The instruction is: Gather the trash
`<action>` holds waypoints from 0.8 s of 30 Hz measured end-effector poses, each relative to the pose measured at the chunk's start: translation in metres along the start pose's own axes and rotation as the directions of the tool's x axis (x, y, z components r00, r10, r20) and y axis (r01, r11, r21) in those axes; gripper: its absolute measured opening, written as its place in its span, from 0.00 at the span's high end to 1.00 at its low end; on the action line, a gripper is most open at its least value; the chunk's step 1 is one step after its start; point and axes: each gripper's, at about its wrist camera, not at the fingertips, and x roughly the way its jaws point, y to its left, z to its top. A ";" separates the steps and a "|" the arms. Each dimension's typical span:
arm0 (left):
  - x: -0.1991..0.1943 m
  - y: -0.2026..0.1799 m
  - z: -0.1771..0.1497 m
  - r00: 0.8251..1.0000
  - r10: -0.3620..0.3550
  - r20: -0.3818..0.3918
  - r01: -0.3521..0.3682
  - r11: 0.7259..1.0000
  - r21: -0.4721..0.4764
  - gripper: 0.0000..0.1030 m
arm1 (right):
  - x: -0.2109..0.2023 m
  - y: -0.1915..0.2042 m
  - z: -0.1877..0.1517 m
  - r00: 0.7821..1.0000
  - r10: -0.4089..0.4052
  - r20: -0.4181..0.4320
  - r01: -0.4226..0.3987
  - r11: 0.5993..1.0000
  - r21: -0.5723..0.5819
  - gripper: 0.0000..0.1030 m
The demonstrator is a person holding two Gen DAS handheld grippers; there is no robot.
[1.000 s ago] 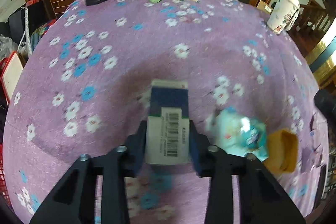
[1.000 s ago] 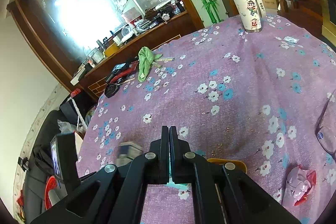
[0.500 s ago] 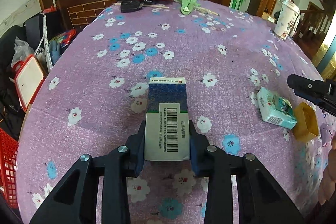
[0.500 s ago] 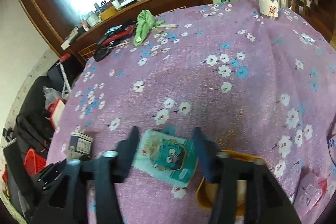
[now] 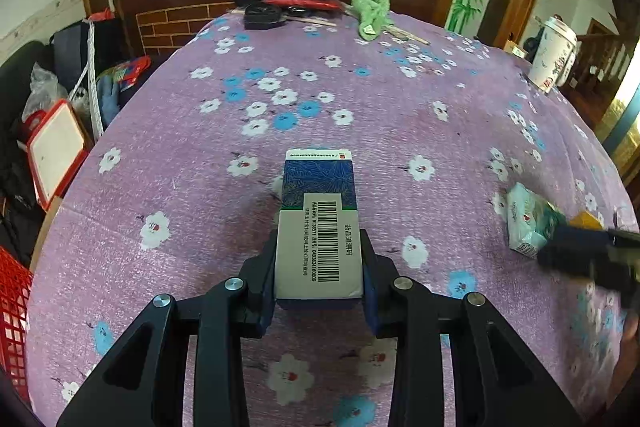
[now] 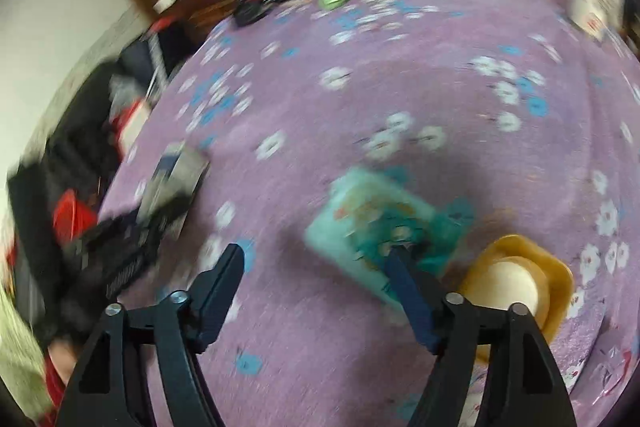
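Note:
My left gripper (image 5: 319, 267) is shut on a blue and white medicine box (image 5: 318, 223) with a barcode, held above the purple flowered tablecloth (image 5: 360, 115). The box also shows, blurred, in the right wrist view (image 6: 172, 183). My right gripper (image 6: 316, 259) is open wide, low over the cloth. A teal tissue pack (image 6: 372, 227) lies just ahead, against its right finger. The pack shows at the right of the left wrist view (image 5: 528, 223), with the right gripper's finger (image 5: 584, 255) beside it.
A yellow cup-like piece (image 6: 516, 283) lies right of the pack. A paper cup (image 5: 554, 53) stands far right. A green cloth (image 5: 372, 11) and black and red tools (image 5: 288, 3) lie at the far edge. A red basket (image 5: 12, 323) sits off the left edge.
My right gripper has opened from shut and dropped toward the teal pack, swinging fast so its view blurs. My left gripper keeps hold of the box and has lifted slightly.

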 end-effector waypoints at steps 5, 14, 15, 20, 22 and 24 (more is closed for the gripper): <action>0.000 0.000 -0.001 1.000 0.013 0.004 -0.013 1.000 0.001 0.68 | -0.006 0.003 0.002 0.991 -0.089 0.097 0.092 0.995 -0.026 0.23; -0.001 -0.002 -0.002 1.000 0.007 0.004 -0.007 1.000 0.013 0.68 | 0.014 -0.026 0.014 0.986 -0.144 0.079 0.138 0.988 0.069 0.22; -0.001 -0.002 -0.002 1.000 0.006 0.004 -0.006 1.000 0.012 0.68 | 0.014 -0.022 0.013 0.987 -0.146 0.066 0.143 0.988 0.052 0.22; -0.001 -0.002 -0.002 1.000 0.009 0.004 -0.009 1.000 0.010 0.68 | 0.016 -0.007 0.002 0.996 -0.086 0.005 0.086 0.996 -0.019 0.19; -0.001 -0.003 -0.002 1.000 0.011 0.005 -0.011 1.000 0.013 0.68 | 0.021 0.004 -0.001 0.990 -0.142 -0.007 0.141 0.987 -0.076 0.20; -0.001 -0.002 -0.002 1.000 0.012 0.005 -0.012 1.000 0.016 0.68 | 0.025 0.010 -0.006 0.982 -0.187 0.003 0.186 0.977 -0.107 0.34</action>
